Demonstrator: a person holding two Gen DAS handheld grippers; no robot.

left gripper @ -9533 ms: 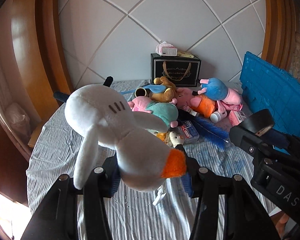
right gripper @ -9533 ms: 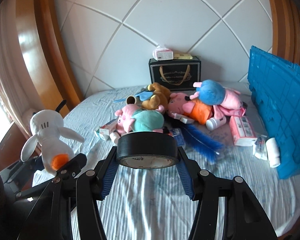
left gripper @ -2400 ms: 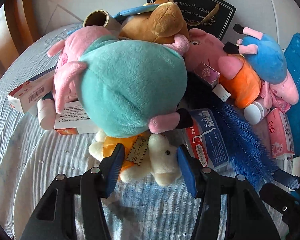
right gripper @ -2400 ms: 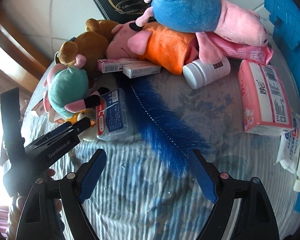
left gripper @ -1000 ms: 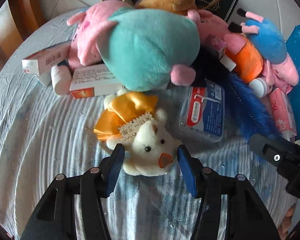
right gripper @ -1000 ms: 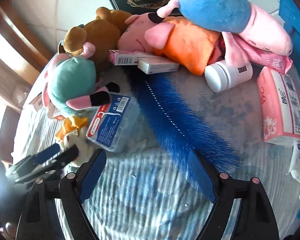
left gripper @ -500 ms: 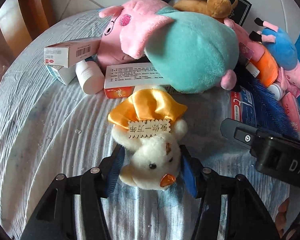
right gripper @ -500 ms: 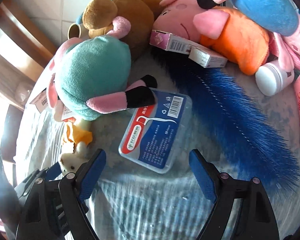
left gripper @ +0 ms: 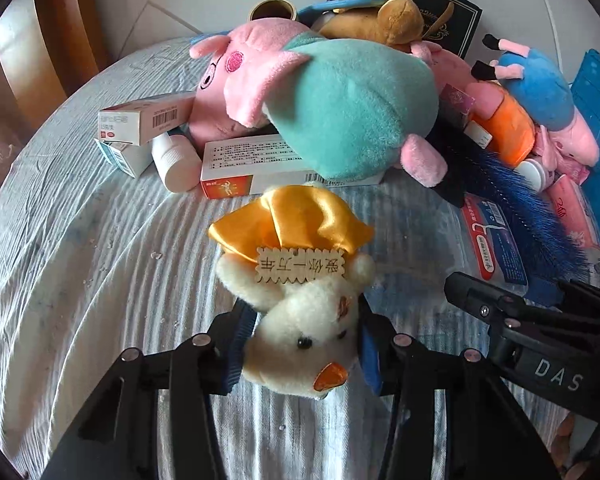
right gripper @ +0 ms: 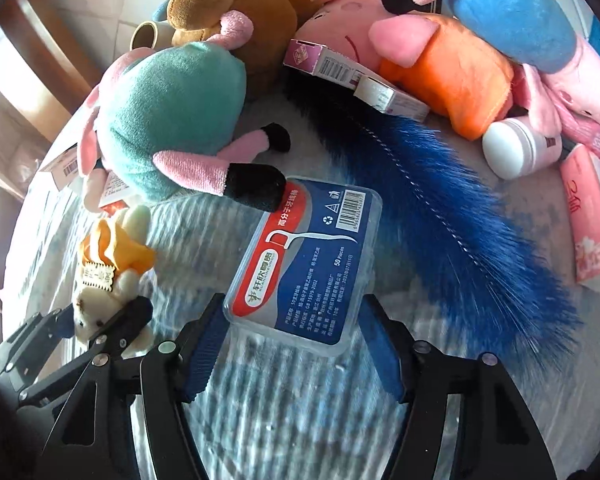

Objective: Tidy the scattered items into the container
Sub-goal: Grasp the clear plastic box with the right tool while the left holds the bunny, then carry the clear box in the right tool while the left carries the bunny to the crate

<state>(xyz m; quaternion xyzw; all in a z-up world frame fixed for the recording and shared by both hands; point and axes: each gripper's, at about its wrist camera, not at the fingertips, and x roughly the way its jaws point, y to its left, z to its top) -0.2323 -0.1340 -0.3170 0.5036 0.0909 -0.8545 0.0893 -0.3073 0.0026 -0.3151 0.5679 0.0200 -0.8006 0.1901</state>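
Note:
A small cream plush [left gripper: 300, 332] in a yellow satin dress hangs head-first in my left gripper [left gripper: 304, 340]. The jaws are closing and the blue pads squeeze its head. Seen from the right wrist, the same plush [right gripper: 100, 280] sits in the left gripper [right gripper: 96, 332] at lower left. My right gripper [right gripper: 294, 320] points down at a clear floss-pick box [right gripper: 304, 260] lying flat on the striped cloth. Its jaws are closing with the box's near end between them, pads close beside its long sides. The blue crate [left gripper: 596, 92] stands at the right edge.
A pile lies behind: teal-bodied pink pig plush [left gripper: 352, 108], orange pig [right gripper: 452, 68], blue pig [right gripper: 512, 12], brown bear [right gripper: 236, 12], blue bottle brush [right gripper: 440, 200], medicine boxes [left gripper: 256, 160], white bottles [right gripper: 516, 148], pink tissue pack [right gripper: 592, 216], black gift bag [left gripper: 456, 12].
The left jaws have closed on the small plush's head and drawn it off the cloth toward the camera. The right gripper has come in over the floss-pick box, jaws narrower.

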